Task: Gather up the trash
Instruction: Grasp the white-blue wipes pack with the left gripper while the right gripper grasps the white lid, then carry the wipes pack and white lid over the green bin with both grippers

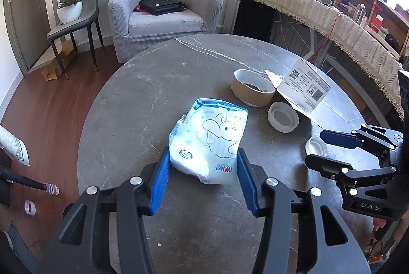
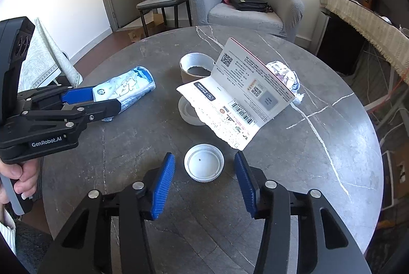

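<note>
The left gripper (image 1: 203,180) stands with its jaws spread wide on either side of the near end of a white-and-blue plastic packet (image 1: 211,138), which lies flat on the grey marble table (image 1: 143,100). The blue pads look to be just at the packet's edges, but whether they touch cannot be told; nothing is squeezed. Straddling the narrow end this way seems meant to let the jaws close across soft film and bunch it for a lift.

The right gripper (image 2: 204,182) also has its jaws wide apart, one to each side of a white bottle cap (image 2: 204,165) that rests open side up between the pad tips, not pinched. Centring the cap between the pads likely guards against it skidding off when they close.

Ahead of the right jaws a torn cardboard box (image 2: 245,95) stands propped open, with a white round lid (image 2: 188,111) partly under it, a paper bowl (image 2: 196,67) behind and a crumpled wrapper (image 2: 283,77) beyond the box to the right. All of this trash remains uncollected on the table.
</note>
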A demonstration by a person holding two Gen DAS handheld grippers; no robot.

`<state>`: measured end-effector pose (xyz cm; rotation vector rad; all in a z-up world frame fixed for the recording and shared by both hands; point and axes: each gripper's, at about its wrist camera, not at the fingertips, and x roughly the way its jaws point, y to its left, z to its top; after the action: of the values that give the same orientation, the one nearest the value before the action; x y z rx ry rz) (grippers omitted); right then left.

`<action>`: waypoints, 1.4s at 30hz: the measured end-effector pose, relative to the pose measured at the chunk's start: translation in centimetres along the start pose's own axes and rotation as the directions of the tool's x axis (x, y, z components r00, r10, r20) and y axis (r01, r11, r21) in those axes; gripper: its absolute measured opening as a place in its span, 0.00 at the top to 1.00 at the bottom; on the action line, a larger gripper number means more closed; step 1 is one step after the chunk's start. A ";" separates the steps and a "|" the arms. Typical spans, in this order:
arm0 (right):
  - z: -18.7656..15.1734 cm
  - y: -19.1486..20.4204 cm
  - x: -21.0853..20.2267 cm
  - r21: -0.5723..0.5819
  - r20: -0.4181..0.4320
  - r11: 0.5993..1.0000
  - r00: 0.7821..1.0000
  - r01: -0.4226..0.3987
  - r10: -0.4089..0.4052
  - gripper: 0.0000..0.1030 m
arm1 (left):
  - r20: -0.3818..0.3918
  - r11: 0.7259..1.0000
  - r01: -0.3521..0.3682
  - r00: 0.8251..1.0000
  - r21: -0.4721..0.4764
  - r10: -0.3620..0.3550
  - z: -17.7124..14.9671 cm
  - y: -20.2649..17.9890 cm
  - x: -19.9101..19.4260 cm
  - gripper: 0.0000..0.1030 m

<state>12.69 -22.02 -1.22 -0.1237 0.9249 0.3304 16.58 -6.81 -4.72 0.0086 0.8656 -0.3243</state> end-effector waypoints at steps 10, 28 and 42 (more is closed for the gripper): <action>0.5 0.6 0.2 -0.001 -0.001 0.999 0.999 0.033 -0.033 0.71 | 0.024 0.999 0.015 1.000 -0.032 -0.014 -0.1 1.2 -1.5 0.49; 3.1 6.5 -0.8 -0.069 0.044 0.996 0.997 -0.056 0.059 0.71 | 0.093 0.989 -0.054 0.993 -0.137 0.067 -0.8 7.0 -6.3 0.49; 5.3 12.1 0.0 -0.109 0.064 0.984 0.987 -0.143 0.150 0.71 | 0.031 0.965 -0.175 0.982 -0.194 0.185 -3.3 12.5 -8.3 0.48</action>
<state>12.68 -9.34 2.37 -0.1385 0.8474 0.5169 12.63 7.84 -2.23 -0.0976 0.8375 -0.0701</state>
